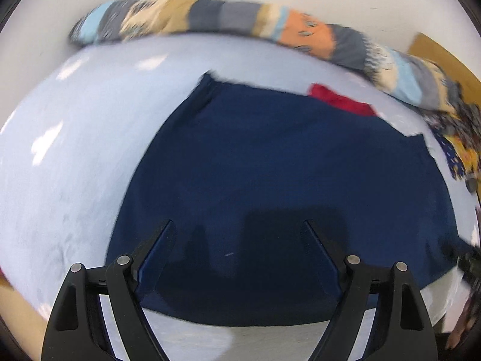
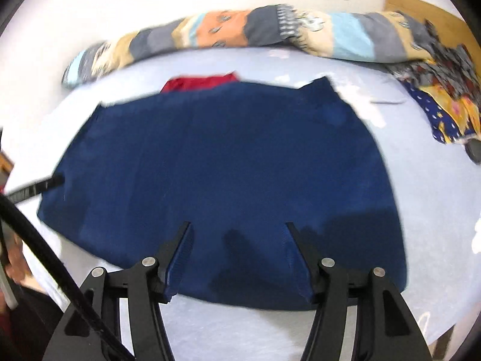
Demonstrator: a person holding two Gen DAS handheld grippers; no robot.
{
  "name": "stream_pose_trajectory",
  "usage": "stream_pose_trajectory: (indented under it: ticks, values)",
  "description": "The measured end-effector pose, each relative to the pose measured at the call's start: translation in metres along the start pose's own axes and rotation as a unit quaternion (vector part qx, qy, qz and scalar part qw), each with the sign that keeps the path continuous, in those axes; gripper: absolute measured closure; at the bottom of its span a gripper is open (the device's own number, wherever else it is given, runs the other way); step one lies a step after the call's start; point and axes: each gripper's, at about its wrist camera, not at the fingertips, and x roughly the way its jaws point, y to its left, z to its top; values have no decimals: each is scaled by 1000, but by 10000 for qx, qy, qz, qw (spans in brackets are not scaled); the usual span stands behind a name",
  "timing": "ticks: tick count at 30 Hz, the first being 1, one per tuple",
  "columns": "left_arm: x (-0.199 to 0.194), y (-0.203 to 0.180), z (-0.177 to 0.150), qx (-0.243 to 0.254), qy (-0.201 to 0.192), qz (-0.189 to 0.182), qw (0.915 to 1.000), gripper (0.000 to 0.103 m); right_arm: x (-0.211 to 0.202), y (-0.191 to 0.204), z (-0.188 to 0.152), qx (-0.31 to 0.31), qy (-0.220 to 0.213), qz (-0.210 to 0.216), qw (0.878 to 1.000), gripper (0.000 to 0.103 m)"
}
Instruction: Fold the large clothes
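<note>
A navy blue garment (image 1: pixel 285 165) lies spread flat on a pale blue sheet (image 1: pixel 75 150); it also fills the middle of the right wrist view (image 2: pixel 225 156). A red piece (image 1: pixel 339 99) sticks out from under its far edge, also in the right wrist view (image 2: pixel 198 82). My left gripper (image 1: pixel 237 225) is open above the garment's near edge, holding nothing. My right gripper (image 2: pixel 237 225) is open above the near edge too, empty. The left gripper's finger shows at the garment's left side (image 2: pixel 39 188).
A rolled patchwork blanket (image 1: pixel 210 18) lies along the far edge by the white wall, also in the right wrist view (image 2: pixel 300 30). A heap of patterned yellow and blue clothes (image 2: pixel 445 111) sits at the right. A wooden board (image 2: pixel 436 15) stands behind it.
</note>
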Motion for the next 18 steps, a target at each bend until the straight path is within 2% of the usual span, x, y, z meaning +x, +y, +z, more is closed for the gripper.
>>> stream_pose_trajectory:
  ticks: [2, 5, 6, 7, 10, 11, 12, 14, 18]
  values:
    - [6, -14, -1, 213, 61, -8, 9998, 19, -2, -26, 7, 517, 37, 195, 9985, 38]
    - [30, -24, -10, 211, 599, -227, 9977, 19, -7, -59, 8, 1062, 63, 222, 9941, 38]
    - [42, -26, -15, 159, 870, -240, 9958, 19, -8, -72, 7, 1293, 84, 248, 9913, 38]
    - [48, -26, -19, 153, 935, -186, 9953, 19, -7, -85, 4, 1560, 147, 294, 9872, 38]
    - [49, -34, -21, 310, 853, -36, 9959, 18, 8, -118, -9, 2397, 471, 481, 9685, 38]
    - [46, -36, -23, 308, 810, -50, 9962, 18, 14, -127, -15, 2668, 578, 639, 9599, 38]
    - [43, -37, -23, 311, 751, -114, 9966, 18, 13, -130, -16, 2767, 566, 707, 9567, 38]
    - [36, -41, -20, 352, 543, -235, 9976, 18, 2, -127, -13, 2705, 345, 695, 9596, 38]
    - [15, -62, -19, 816, -141, -10, 9966, 18, -21, -97, 2, 1881, -108, 327, 9816, 38]
